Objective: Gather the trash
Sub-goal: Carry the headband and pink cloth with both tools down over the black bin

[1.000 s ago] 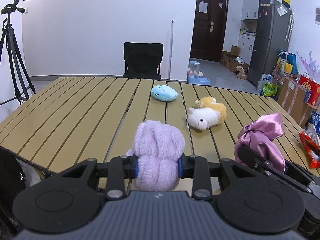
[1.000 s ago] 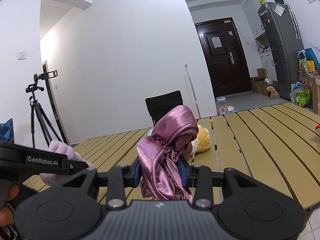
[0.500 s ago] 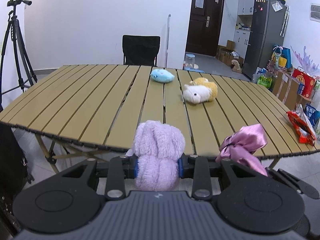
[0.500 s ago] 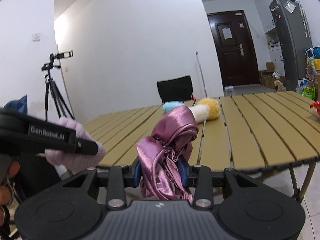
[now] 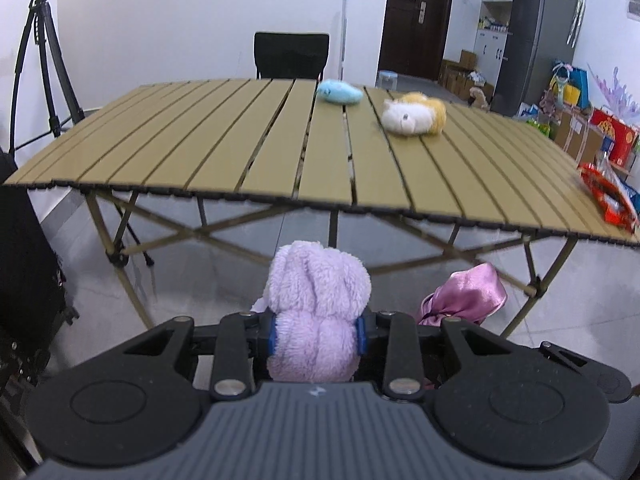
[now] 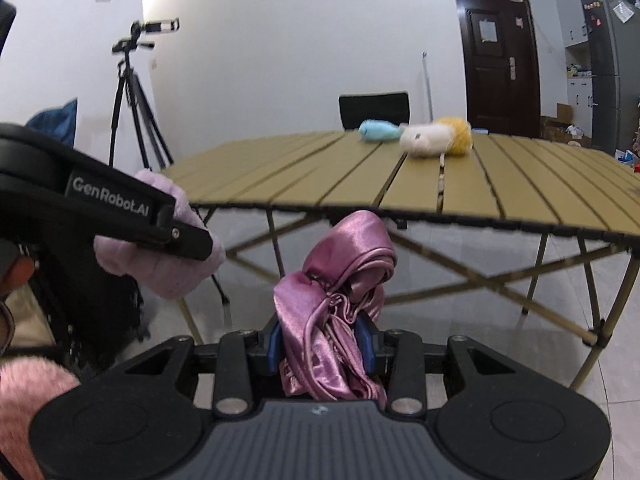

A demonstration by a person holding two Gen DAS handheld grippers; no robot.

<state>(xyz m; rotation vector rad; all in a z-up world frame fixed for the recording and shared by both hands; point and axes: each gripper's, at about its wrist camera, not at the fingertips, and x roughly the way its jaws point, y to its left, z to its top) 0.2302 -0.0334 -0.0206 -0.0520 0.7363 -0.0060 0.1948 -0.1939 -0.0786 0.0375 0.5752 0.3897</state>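
Both hands are carrying their pickings away from the tan slatted folding desk [image 5: 224,148], so the step in hand looks like transport toward wherever the trash is being gathered; no bin is showing in either view, so the next move is likely calling for lowering each load over a container and only then parting the jaws. The left hand-held gripper [image 5: 317,334] is clamping its blue pads tight on a fluffy lilac plush toy [image 5: 318,312], which is hanging in the air in front of the desk edge, above the floor. The right hand-held gripper [image 6: 322,346] is pinching a crumpled shiny mauve satin cloth [image 6: 340,308] between its pads, likewise off the desk. A pale blue plush [image 5: 339,93], a white-and-yellow plush [image 5: 414,114] and a red snack wrapper [image 5: 606,200] are lying on the desk, awaiting collection.
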